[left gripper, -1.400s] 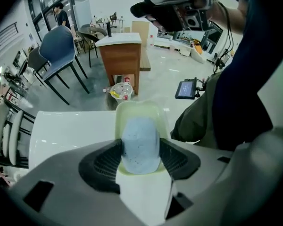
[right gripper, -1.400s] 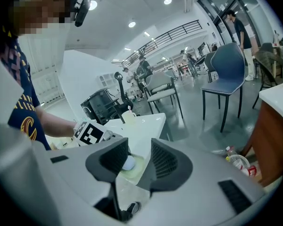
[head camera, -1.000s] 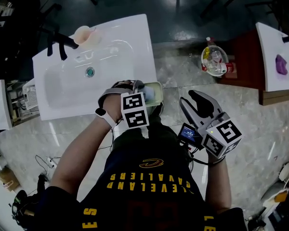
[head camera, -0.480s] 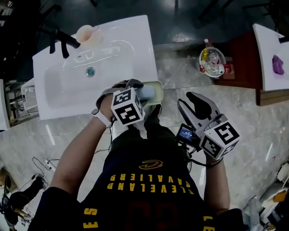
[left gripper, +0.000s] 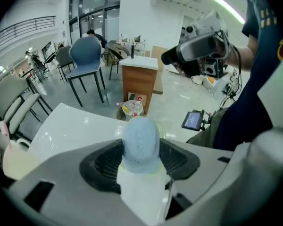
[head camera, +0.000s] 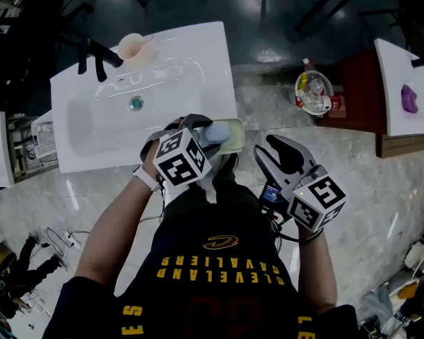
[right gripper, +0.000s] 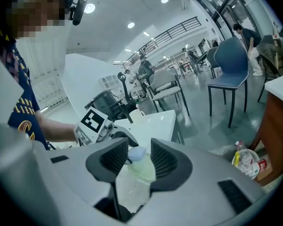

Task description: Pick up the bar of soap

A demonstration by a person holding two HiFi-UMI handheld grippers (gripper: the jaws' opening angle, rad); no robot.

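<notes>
The pale blue bar of soap (head camera: pixel 216 130) stands on end between the black pads of my left gripper (head camera: pixel 208 131), which is shut on it. Under it lies a pale green soap dish (head camera: pixel 234 137) at the front right corner of the white sink (head camera: pixel 92 143); whether the soap still touches the dish I cannot tell. The left gripper view has the soap (left gripper: pixel 140 142) filling the gap between the jaws. My right gripper (head camera: pixel 277 150) hangs open over the floor, to the right of the dish, with nothing in it. Past its jaws, the right gripper view shows the soap (right gripper: pixel 135 153) far off.
A black faucet (head camera: pixel 93 54) and a peach-coloured dish (head camera: pixel 131 46) sit at the sink's far edge. On the floor to the right a clear container of bottles (head camera: pixel 313 90) stands beside a wooden cabinet (head camera: pixel 357 83). A second white top with a purple thing (head camera: pixel 412 94) is at far right.
My left gripper has turned and tilted with the soap in it, and the soap has shifted slightly away from me. The right gripper has drifted a little to the left.
</notes>
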